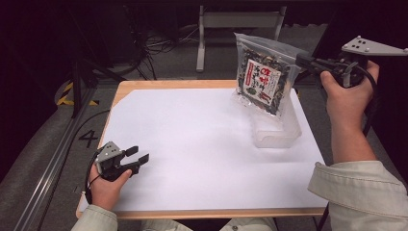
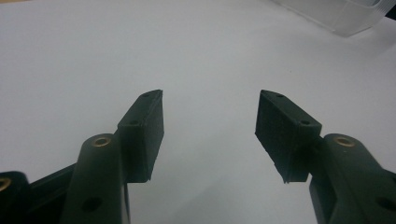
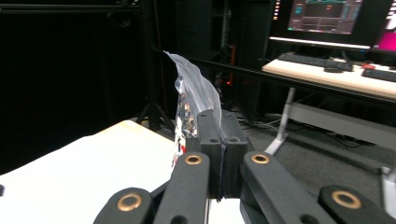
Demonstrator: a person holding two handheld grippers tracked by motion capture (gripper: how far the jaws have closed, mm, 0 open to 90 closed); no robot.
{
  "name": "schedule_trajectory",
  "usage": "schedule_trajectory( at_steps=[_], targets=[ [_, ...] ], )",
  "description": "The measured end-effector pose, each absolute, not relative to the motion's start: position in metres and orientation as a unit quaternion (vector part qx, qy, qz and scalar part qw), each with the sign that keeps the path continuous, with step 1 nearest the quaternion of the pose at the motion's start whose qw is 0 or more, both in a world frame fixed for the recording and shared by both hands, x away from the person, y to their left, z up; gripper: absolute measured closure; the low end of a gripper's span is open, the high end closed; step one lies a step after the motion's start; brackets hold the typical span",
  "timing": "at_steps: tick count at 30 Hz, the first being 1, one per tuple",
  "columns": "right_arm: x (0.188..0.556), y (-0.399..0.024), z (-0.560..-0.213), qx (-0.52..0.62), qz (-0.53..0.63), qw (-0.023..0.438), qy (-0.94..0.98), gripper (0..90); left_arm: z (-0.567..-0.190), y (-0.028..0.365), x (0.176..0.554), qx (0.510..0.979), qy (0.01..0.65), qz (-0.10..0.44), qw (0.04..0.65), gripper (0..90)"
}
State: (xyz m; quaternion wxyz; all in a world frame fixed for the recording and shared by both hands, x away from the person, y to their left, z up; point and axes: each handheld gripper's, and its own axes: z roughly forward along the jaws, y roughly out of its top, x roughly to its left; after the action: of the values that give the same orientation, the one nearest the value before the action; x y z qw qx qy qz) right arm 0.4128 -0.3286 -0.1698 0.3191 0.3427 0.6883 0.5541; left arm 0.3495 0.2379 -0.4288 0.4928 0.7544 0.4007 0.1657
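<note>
White table cover (image 1: 192, 144) under dim light. Snack bag (image 1: 262, 79) pinched by right gripper (image 1: 304, 61) above clear container (image 1: 275, 129), far right. Left gripper (image 1: 137, 156) wide, empty. Could slip from edge-only grip.

My left gripper (image 1: 133, 157) sits low by the near-left edge, fingers (image 2: 142, 133) spread wide apart. My right gripper (image 1: 304, 61) is raised far right, fingers (image 3: 209, 140) pressed tight together.

A clear plastic snack bag (image 1: 262, 77) (red-and-white label, dark contents) hangs upright in the upper right of the frame, pinched at its right edge, directly above an open translucent plastic container (image 1: 275, 129) resting on the white worktop.
</note>
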Motion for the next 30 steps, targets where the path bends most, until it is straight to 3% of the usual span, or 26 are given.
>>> schedule_trajectory(
  at_steps=[30],
  targets=[
    [0.416, -0.365, -0.182, 0.393, 0.526, 0.374, 0.655, 89.9, -0.431, 0.237, 0.349, 0.753, 0.402, 0.166, 0.494, 42.5]
  ],
)
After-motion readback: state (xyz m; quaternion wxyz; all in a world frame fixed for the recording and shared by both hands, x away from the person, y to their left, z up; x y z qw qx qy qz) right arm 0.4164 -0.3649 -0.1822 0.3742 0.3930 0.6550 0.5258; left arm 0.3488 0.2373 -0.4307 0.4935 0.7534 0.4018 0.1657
